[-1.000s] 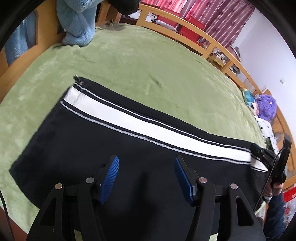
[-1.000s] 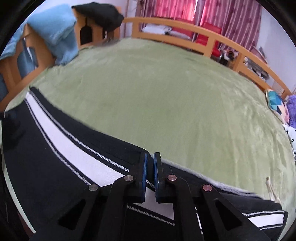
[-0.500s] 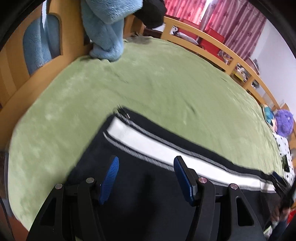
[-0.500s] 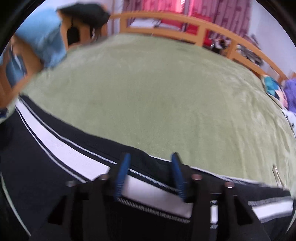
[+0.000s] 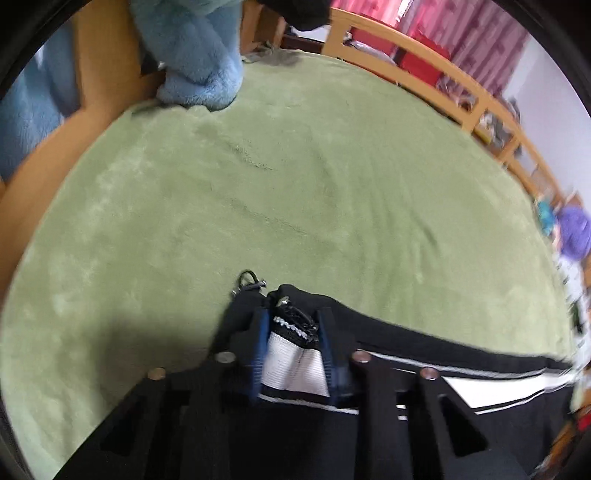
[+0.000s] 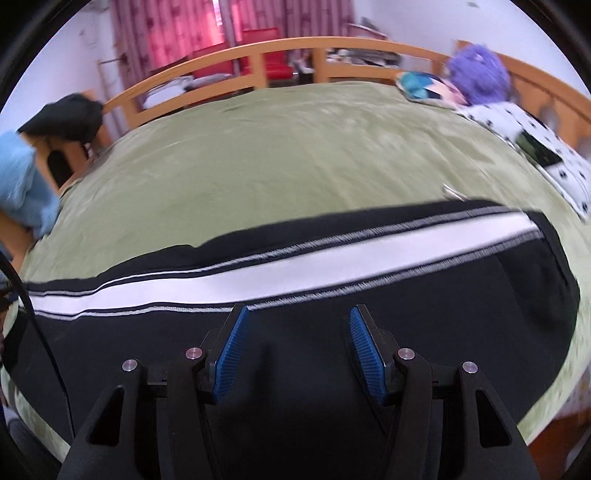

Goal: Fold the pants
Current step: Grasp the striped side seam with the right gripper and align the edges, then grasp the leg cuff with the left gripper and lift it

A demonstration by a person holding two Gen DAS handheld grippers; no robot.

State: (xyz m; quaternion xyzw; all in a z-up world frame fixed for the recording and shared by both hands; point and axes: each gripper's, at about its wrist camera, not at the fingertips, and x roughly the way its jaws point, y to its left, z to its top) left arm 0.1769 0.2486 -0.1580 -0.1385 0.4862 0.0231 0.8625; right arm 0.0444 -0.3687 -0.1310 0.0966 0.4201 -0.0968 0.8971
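While our left gripper [image 5: 293, 347] pinches the bunched, white-striped end of the black track pants [image 6: 332, 332] on the green blanket [image 5: 295, 184], our right gripper [image 6: 295, 354] hovers with jaws spread above the flat black cloth, holding nothing. We judge a fold is starting; next, the right should seize the far-right end and both carry over. Beyond stand a wooden bed rail [image 6: 258, 55], pink curtains [image 6: 177, 29] and a blue fleece [image 5: 192, 48].

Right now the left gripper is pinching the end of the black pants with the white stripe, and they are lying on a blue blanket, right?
Not quite. The blanket is green, not blue, as the left wrist view shows; the blue thing is a fluffy towel hanging at the bed's far edge. The rest holds: the left gripper is pinching the end of the black pants with the white stripe.
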